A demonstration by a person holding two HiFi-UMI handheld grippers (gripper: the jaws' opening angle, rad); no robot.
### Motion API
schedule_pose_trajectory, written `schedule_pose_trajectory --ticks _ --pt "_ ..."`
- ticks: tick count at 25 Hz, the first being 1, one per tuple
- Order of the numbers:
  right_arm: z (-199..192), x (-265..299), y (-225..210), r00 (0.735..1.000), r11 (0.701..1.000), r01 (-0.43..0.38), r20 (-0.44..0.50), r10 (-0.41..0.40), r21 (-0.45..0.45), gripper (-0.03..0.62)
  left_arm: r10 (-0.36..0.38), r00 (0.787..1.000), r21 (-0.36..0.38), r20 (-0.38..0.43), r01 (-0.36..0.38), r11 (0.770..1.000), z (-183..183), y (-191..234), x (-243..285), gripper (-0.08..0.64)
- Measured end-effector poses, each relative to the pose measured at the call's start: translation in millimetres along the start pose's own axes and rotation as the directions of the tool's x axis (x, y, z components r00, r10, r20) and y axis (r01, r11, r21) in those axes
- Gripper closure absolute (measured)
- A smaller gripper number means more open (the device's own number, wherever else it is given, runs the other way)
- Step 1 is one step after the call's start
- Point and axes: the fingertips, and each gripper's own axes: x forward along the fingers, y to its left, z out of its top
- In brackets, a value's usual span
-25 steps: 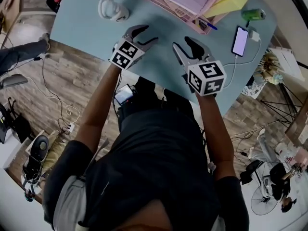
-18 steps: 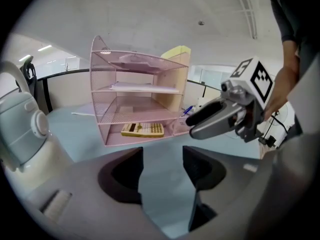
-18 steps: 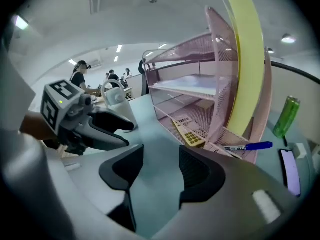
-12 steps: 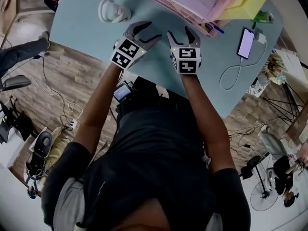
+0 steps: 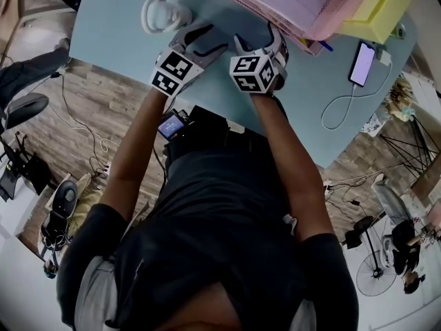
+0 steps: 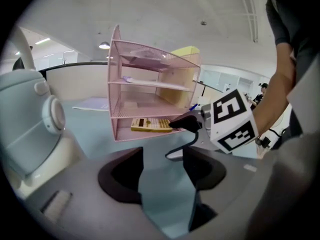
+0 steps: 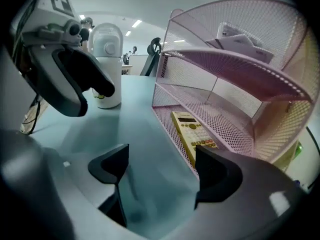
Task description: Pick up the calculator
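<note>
The yellow calculator (image 7: 192, 131) lies flat on the bottom shelf of the pink mesh rack (image 7: 235, 64), near its open front; the left gripper view shows the calculator (image 6: 151, 125) too. My right gripper (image 7: 160, 171) hovers low over the table just in front of that shelf. Its jaws are opening and only bare table lies between them. One right fingertip (image 6: 185, 124) almost reaches the calculator. My left gripper (image 6: 162, 176) is open and empty beside it, a little further from the rack. From the head camera both grippers, left (image 5: 212, 36) and right (image 5: 258, 36), sit side by side at the rack's front.
A white rounded appliance (image 5: 162, 14) stands on the pale blue table (image 5: 117, 26) left of the grippers. A phone (image 5: 363, 64) on a white cable lies at the right. A yellow folder (image 5: 379, 9) leans behind the rack. Papers fill the upper shelves.
My right gripper has swung left and down towards the rack's bottom shelf, rolling as it went, and its jaws have spread. The left gripper has edged a little towards the rack.
</note>
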Motion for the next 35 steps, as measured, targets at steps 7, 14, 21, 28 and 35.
schedule_pose_trajectory --ticks 7,14,21,28,35 --pt "0 17 -7 0.999 0.995 0.029 -0.048 -0.024 0.101 0.158 -0.033 0.999 0.004 0.003 0.033 0.999 2 4 -5 0.264" --pt "10 14 -9 0.998 0.948 -0.056 -0.014 0.064 0.314 0.147 -0.075 0.997 0.005 0.013 0.075 0.997 6 3 -7 0.264" --pt "-3 -36 61 0.938 0.907 -0.302 -0.076 0.337 0.295 0.153 -0.079 0.997 -0.003 0.021 0.079 0.997 6 5 -11 0.264" --pt "-15 -87 67 0.956 0.902 -0.271 -0.016 0.293 0.335 0.15 -0.104 0.995 -0.034 0.002 0.104 0.994 -4 -3 -16 0.264" --pt "-20 -72 -2 0.931 0.7 -0.361 0.194 0.309 0.617 0.153 -0.258 0.965 -0.198 -0.047 0.244 0.949 -26 -52 9 0.264"
